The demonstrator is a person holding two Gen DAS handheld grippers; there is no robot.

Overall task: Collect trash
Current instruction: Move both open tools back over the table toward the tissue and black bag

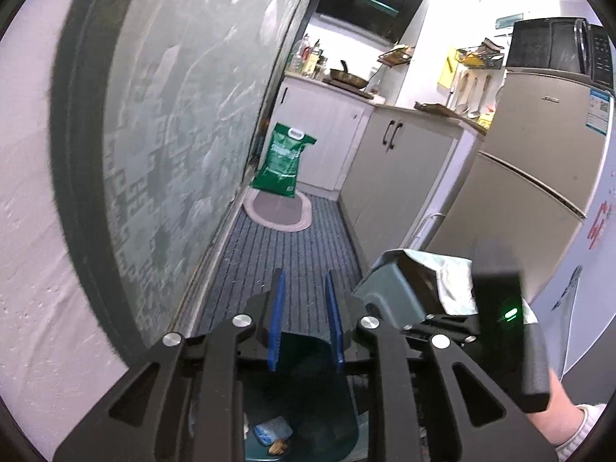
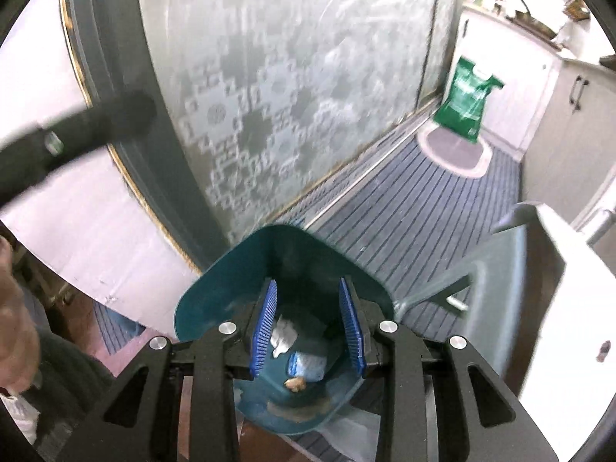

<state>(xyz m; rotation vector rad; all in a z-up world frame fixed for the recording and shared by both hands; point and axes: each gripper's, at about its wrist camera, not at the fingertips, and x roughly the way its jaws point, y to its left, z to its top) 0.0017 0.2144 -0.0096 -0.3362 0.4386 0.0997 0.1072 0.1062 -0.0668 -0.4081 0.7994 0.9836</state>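
I am poising my left gripper (image 1: 304, 281) and right gripper (image 2: 308, 288) above the teal plastic dustpan (image 2: 231, 288), pads narrowly apart; whether either is gripping it I cannot tell. Inside it a blue wrapper (image 2: 308, 365), white tissue (image 2: 283, 335) and brown crumb (image 2: 295, 384) are lying. Just beside it the grey lidded bin (image 1: 385, 285) is gaping, probably awaiting tipping.
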